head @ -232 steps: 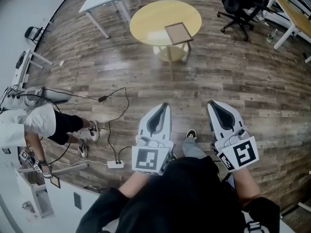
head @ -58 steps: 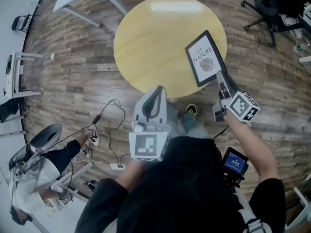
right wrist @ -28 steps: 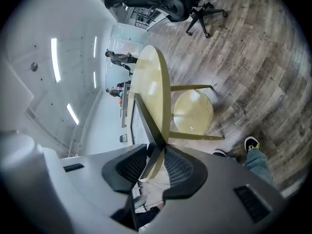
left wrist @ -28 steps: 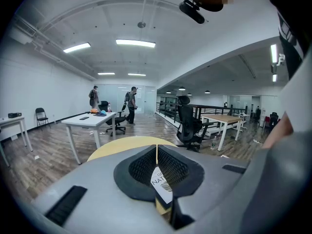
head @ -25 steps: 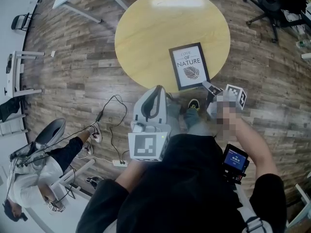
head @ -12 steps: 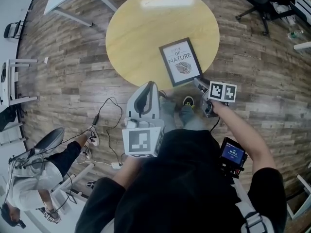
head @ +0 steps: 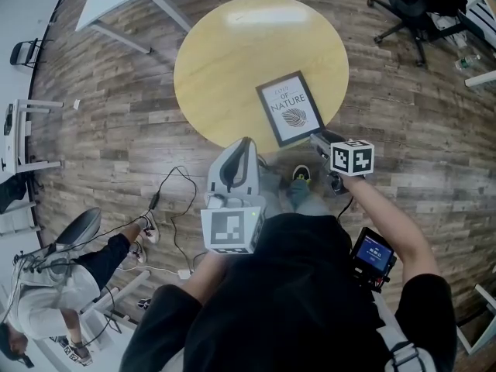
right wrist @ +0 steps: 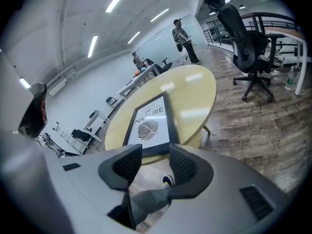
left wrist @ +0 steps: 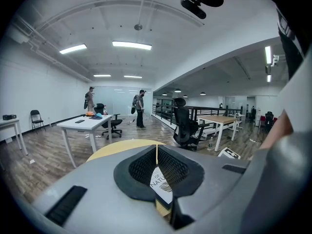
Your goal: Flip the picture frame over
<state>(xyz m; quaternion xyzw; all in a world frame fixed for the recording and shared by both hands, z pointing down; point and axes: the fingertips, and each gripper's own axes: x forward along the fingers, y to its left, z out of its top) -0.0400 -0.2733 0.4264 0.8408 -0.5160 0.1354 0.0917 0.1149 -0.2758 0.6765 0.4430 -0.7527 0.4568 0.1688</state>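
So, frame: black-rimmed rectangular picture frame (head: 291,108) flat, print up, at near edge of round yellow wooden table (head: 232,53); long axis points away.
Right gripper (head: 316,136): angled down, jaws just opening, empty.
Left gripper (head: 244,147): clenched, empty.

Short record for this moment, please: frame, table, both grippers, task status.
frame: flat on the table by its near edge, print side up
table: round, yellow
right gripper: open, jaws have just been opening, nothing between them, tips by the frame's near edge
left gripper: shut, empty, held short of the table
task status: frame appears flipped, no gripper holding it
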